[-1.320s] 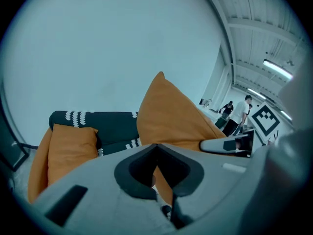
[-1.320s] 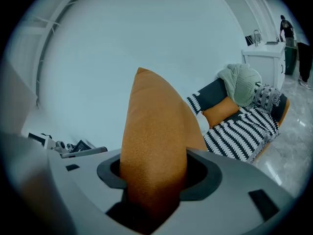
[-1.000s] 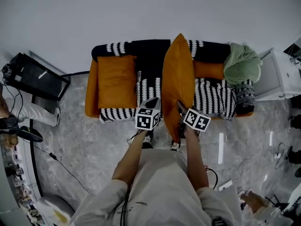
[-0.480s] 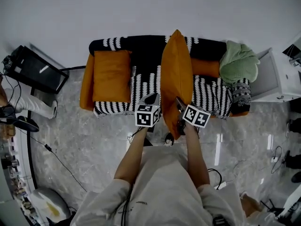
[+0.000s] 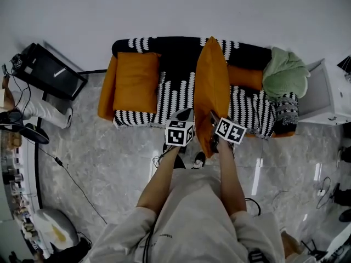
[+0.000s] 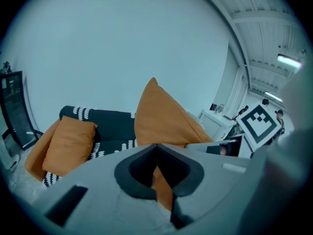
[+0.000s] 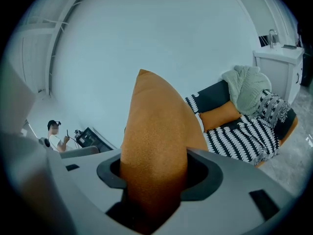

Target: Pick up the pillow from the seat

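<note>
A large orange pillow (image 5: 213,86) stands on edge, lifted above the black-and-white patterned sofa seat (image 5: 176,95). My right gripper (image 5: 214,120) is shut on its near lower edge; in the right gripper view the pillow (image 7: 154,131) fills the space between the jaws of the right gripper (image 7: 154,177). My left gripper (image 5: 186,115) sits at the pillow's left edge. In the left gripper view the jaws of the left gripper (image 6: 157,180) are nearly together with a strip of the orange pillow (image 6: 164,116) pinched in the slit.
A second orange pillow (image 5: 135,81) lies on the sofa's left end and a smaller orange cushion (image 5: 244,76) leans at the back right. A green blanket (image 5: 282,73) is heaped on the right arm. A white cabinet (image 5: 329,92) stands right; a black case (image 5: 49,70) and a seated person (image 5: 22,114) left.
Both grippers and the upright pillow have drifted slightly to the right in the head view. Both grips look the same as before.
</note>
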